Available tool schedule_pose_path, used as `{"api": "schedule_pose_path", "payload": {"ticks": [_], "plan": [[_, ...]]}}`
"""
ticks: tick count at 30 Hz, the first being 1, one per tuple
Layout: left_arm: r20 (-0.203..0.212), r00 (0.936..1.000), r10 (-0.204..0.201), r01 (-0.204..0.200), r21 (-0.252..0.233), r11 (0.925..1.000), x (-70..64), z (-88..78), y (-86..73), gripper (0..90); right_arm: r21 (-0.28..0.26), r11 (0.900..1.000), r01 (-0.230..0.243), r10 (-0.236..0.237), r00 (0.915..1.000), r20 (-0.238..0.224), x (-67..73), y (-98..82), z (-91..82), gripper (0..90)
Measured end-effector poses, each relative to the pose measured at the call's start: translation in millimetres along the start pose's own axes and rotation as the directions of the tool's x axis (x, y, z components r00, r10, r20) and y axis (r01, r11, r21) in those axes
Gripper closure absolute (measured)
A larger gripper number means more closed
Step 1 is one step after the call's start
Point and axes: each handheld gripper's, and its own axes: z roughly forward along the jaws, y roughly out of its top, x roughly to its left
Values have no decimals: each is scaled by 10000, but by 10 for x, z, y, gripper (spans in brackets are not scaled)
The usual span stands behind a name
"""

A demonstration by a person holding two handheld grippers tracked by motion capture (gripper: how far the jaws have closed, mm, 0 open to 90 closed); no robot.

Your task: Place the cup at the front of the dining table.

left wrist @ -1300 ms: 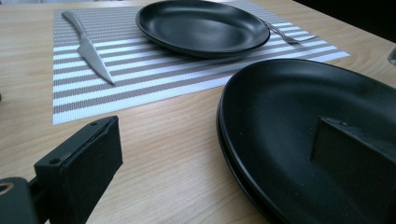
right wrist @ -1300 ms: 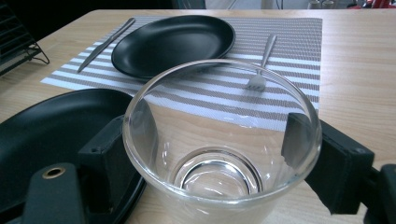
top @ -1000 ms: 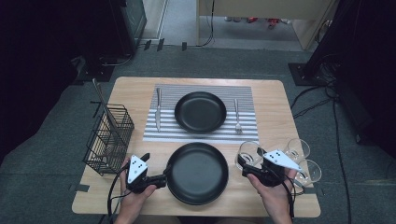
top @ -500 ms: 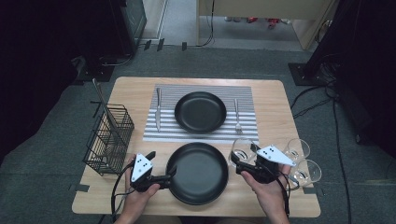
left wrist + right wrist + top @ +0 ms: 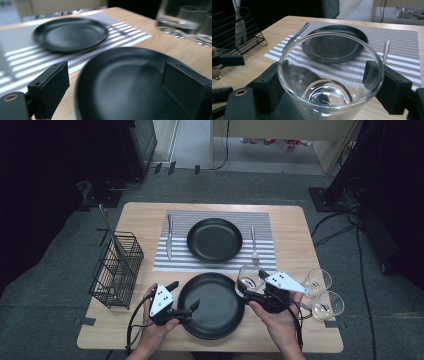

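Note:
A clear drinking glass (image 5: 247,276) (image 5: 329,75) stands upright between the jaws of my right gripper (image 5: 248,281) (image 5: 332,82), which is shut on its sides, just right of the near black plate (image 5: 215,307). My left gripper (image 5: 185,293) (image 5: 115,82) is open, its jaws set wide on either side of that plate's (image 5: 125,87) left rim, without touching it. A second black plate (image 5: 214,239) (image 5: 334,45) lies on the striped placemat (image 5: 180,261), with a knife (image 5: 169,237) to its left and a fork (image 5: 254,245) to its right.
A black wire basket (image 5: 117,270) holding a utensil stands at the table's left edge. Two more empty glasses (image 5: 318,281) (image 5: 327,305) stand at the right, near the front corner. Bare wood shows along the table's back edge (image 5: 210,207).
My right gripper has carried the glass leftward, away from the two other glasses and toward the near plate. The left gripper has slid right, up to the plate's rim.

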Motion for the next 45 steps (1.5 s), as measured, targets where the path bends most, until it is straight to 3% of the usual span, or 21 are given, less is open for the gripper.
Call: {"api": "schedule_pose_path", "payload": {"ticks": [15,18,20,25,28,45], "plan": [[561,9984,87,-66,-390,9992,-79,70,15,76,65,9998,209,-203,9965,-810,249,121,83,190],[1084,9941,-70,125,-505,9986,-73,77,29,80,142,9994,330,-314,9944,-1006,330,137,118,190],[825,9966,-43,82,-471,9989,-88,89,34,150,143,9992,366,-348,9931,-1122,373,145,136,190],[810,9967,-79,111,-391,9992,-92,104,33,146,100,9989,451,-433,9899,-1352,450,167,174,190],[1143,9933,-194,252,-498,9984,-87,83,40,137,198,9982,563,-526,9867,-1539,526,180,218,190],[831,9964,147,-95,-630,9980,-168,90,61,133,363,9956,867,-766,9722,-2214,798,192,346,190]]}}
